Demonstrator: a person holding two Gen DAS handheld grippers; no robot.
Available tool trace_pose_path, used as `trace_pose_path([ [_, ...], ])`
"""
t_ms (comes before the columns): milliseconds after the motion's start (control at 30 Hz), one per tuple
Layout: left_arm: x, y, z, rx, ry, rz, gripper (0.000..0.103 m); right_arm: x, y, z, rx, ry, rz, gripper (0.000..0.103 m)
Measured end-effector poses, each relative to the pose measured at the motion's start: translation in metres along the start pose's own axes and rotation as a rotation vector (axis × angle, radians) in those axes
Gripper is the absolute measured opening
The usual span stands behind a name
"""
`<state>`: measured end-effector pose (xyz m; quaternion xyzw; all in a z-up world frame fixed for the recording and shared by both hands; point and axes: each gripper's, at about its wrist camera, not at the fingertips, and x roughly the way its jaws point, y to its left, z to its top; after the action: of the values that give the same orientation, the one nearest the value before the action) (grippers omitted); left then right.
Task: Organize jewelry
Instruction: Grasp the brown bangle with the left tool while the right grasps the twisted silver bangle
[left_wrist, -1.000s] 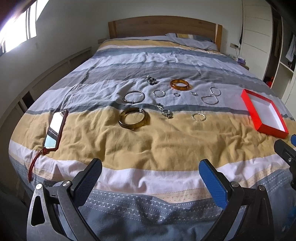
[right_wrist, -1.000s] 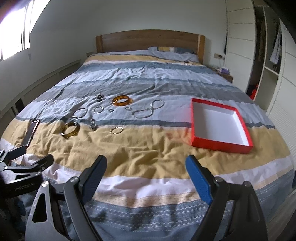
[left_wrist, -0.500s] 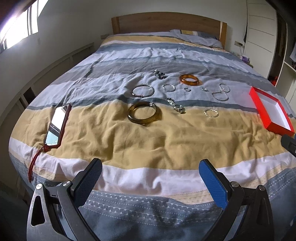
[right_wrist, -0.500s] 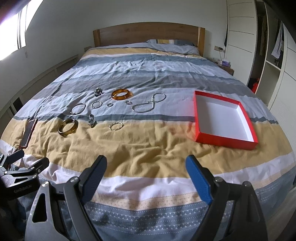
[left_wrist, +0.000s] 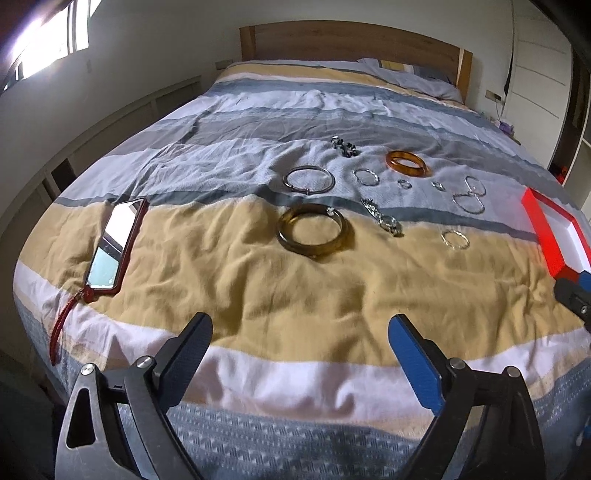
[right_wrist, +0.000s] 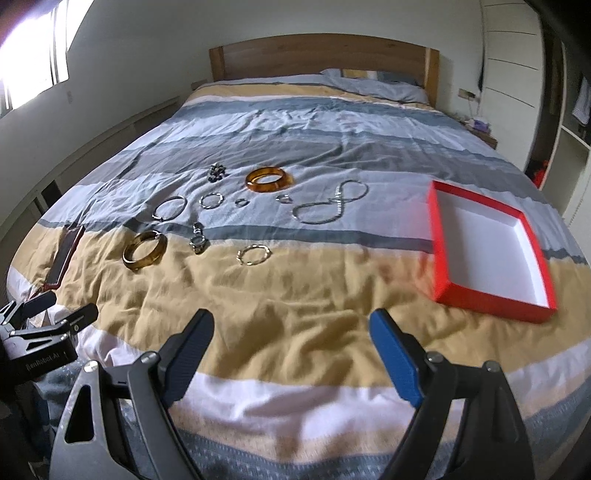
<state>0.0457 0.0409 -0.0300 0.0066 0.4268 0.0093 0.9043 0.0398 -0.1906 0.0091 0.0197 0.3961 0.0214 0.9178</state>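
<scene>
Grippers hover level, fingers spread, above bedspread.

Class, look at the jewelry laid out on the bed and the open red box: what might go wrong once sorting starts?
1. The tiny rings lie in soft, wrinkled duvet; open jaws may pinch fabric or miss them.
2. The silver chain is looped and could tangle or drag when lifted.
3. The red box sits on soft bedding and may tip if pressed.

Glossy amber bangle; shiny metal chain; wrinkled cloth duvet; wooden headboard.
</scene>
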Motion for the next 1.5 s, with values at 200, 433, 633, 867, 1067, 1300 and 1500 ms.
trace_pose_path([
  [200, 0.029, 0.004, 0.024, -0.006, 0.008, -0.029, 0.094, 0.040, 0.009, 0.018, -0.044, 0.029, 0.072, 0.084],
  [433, 0.078, 0.005, 0.058, 0.001, 0.037, -0.036, 0.093, 0.092, 0.015, 0.041, -0.058, 0.062, 0.129, 0.073],
  [633, 0.103, 0.003, 0.072, -0.001, 0.047, -0.054, 0.087, 0.126, 0.020, 0.049, -0.073, 0.087, 0.141, 0.073],
  [867, 0.109, -0.021, 0.074, 0.087, 0.049, -0.117, 0.064, 0.146, 0.023, 0.047, -0.089, 0.108, 0.157, 0.070],
  [1067, 0.134, -0.029, 0.066, 0.120, 0.118, -0.115, 0.054, 0.158, 0.024, 0.046, -0.096, 0.123, 0.168, 0.056],
  [1300, 0.136, -0.032, 0.066, 0.138, 0.121, -0.131, 0.015, 0.162, 0.021, 0.045, -0.092, 0.131, 0.194, 0.037],
  [1500, 0.121, -0.031, 0.068, 0.119, 0.095, -0.108, 0.010, 0.146, 0.018, 0.045, -0.097, 0.121, 0.216, 0.037],
])
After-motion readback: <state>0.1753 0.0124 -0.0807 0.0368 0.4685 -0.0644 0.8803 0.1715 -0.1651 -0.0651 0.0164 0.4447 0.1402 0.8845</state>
